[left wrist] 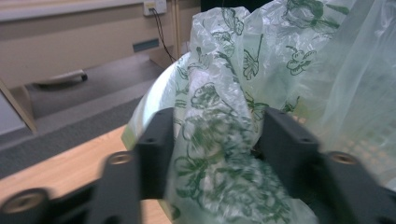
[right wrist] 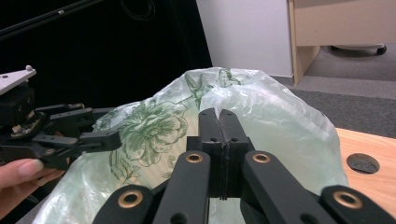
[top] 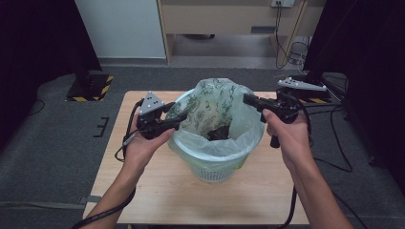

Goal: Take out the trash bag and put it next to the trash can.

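Bin (top: 217, 167) sits mid-table (top: 143, 191), lined with a translucent bag (top: 215, 107) in green rose print — no readable text or brand. Left gripper (top: 177, 119) at the rim's 9 o'clock, jaws half-closed around a bunched fold of bag. Right gripper (top: 248, 100) at 2 o'clock — jaws fully together, pinching the bag's edge. Dark contents (top: 219, 132) inside.

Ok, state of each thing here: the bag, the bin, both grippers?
Translucent plastic bag with green flower print: lining the bin, its rim gathered and lifted on both sides, dark contents at the bottom.
White perforated plastic bin: upright on the wooden table.
Left gripper: jaws part-closed around a bunched fold of bag.
Right gripper: jaws shut at the bag's edge.
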`<move>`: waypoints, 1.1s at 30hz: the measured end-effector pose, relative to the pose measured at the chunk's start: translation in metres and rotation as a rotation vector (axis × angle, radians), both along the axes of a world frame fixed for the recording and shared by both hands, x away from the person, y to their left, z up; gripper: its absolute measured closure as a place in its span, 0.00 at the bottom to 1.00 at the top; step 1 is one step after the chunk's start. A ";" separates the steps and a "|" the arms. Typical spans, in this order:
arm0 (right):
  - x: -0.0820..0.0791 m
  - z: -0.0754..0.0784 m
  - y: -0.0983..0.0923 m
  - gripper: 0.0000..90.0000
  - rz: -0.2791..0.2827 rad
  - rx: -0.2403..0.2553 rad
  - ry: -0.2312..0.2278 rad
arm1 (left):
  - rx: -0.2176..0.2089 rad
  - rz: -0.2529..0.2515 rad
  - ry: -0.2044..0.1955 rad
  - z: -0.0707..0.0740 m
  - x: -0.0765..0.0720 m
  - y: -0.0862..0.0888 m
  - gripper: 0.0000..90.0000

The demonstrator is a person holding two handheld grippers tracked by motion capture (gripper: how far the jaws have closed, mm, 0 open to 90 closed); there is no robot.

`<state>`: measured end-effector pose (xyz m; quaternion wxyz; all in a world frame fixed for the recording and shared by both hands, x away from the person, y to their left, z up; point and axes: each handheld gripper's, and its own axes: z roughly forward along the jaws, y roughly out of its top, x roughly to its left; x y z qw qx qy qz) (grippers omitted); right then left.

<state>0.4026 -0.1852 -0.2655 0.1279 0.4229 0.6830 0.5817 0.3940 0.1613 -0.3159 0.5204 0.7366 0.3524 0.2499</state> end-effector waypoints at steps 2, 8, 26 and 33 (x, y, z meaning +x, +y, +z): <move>0.000 0.004 0.002 1.00 0.001 0.002 -0.003 | -0.003 0.002 -0.007 0.000 0.000 0.001 0.62; 0.000 0.016 0.009 1.00 0.004 -0.008 -0.022 | 0.002 0.000 -0.040 0.003 -0.002 0.002 0.83; 0.002 0.019 0.033 1.00 0.043 -0.023 -0.005 | -0.088 -0.047 -0.039 0.036 -0.001 -0.004 0.99; 0.003 0.008 0.045 1.00 0.077 -0.047 0.024 | -0.061 -0.083 -0.017 0.043 0.002 -0.020 0.99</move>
